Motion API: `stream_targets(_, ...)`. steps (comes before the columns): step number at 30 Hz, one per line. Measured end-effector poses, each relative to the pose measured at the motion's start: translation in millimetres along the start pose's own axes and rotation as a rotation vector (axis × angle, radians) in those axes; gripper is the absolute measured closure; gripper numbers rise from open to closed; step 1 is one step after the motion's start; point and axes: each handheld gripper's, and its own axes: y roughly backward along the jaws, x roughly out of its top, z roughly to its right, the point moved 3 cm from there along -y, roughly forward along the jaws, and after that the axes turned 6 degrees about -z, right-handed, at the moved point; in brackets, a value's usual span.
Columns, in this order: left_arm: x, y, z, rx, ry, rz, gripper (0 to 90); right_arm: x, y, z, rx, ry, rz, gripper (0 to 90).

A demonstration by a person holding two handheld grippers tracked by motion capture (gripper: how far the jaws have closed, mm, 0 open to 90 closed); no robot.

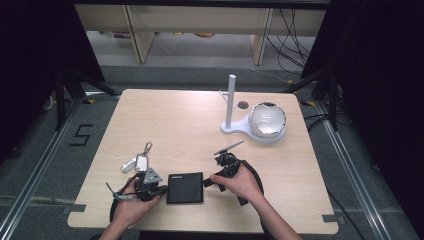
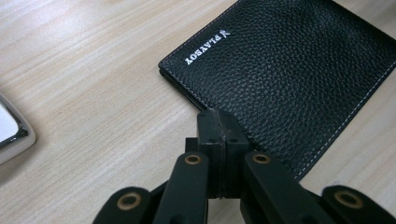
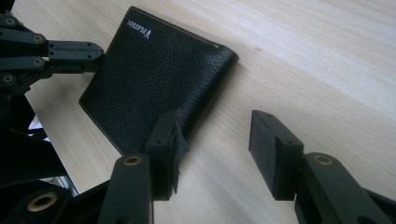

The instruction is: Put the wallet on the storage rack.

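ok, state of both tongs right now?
Left tongs: shut, tips at the wallet edge, nothing held.
Right tongs: open, beside the wallet's corner, nothing held.

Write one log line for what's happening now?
left gripper: shut, at black wallet edge | right gripper: open, beside wallet | wallet: flat on table

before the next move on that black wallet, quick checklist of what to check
1. Wallet lies flat and closed on the table: ok.
2. Left gripper jaws shut, tips at the wallet's edge: ok; whether they pinch it: cannot tell.
3. Right gripper jaws open, nothing pressed between them: ok.
4. Right gripper lined up to take the wallet: not ok, one jaw sits by its corner, the other over bare wood.
5. Keys lie apart from the wallet: ok.
6. White stand and bowl stand far off: ok.
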Motion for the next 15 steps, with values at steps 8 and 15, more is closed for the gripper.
stream_targets(8,-0.9,-0.2,-0.5,-0.003,-0.002,0.008,89.5,9.4,-11.8,-9.3,0.015,-0.009,-0.015,54.5)
stream_targets(15,-1.1,-0.1,-0.7,-0.004,-0.003,0.008,89.5,13.4,-18.6,-11.6,0.004,0.005,-0.026,54.0)
